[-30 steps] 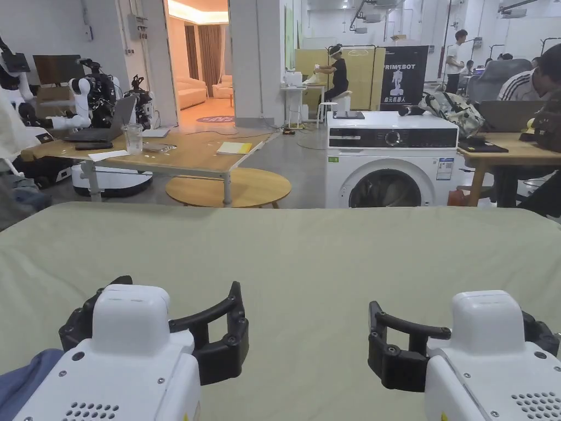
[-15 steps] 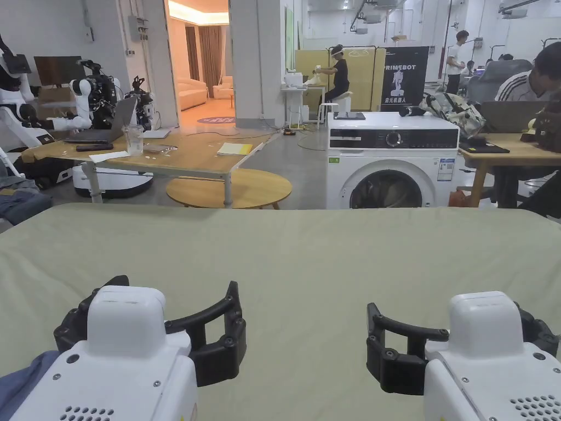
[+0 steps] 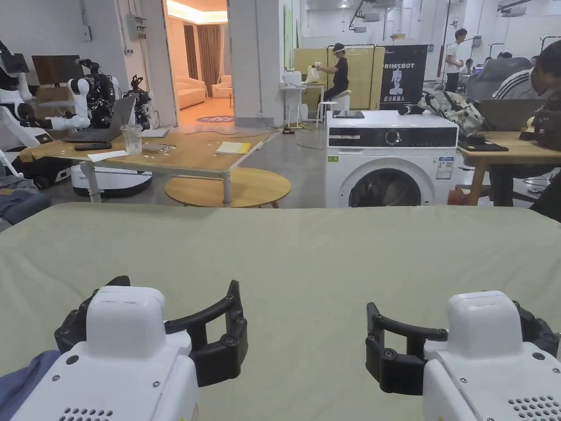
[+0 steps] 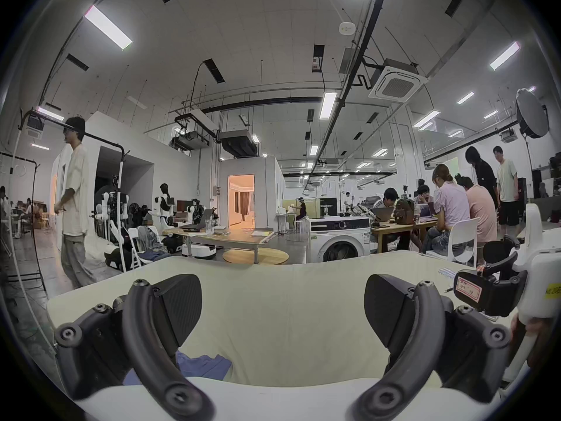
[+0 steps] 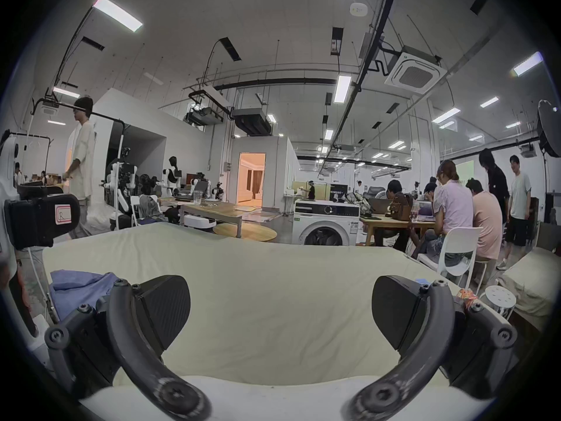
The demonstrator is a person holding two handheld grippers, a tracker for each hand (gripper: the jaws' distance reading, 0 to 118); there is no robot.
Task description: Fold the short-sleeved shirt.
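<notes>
My left gripper point(image 4: 282, 309) has its jaws wide apart, with nothing between them. My right gripper point(image 5: 280, 309) is the same: jaws spread, nothing held. Both grippers hover side by side, well apart, over the near edge of the pale green table cover point(image 3: 307, 252). The blue shirt point(image 5: 79, 285) lies crumpled at the near left corner of the cover, just left of my left gripper point(image 3: 159, 329) and clear of both jaws. A white washing machine point(image 3: 391, 159) stands beyond the far edge.
</notes>
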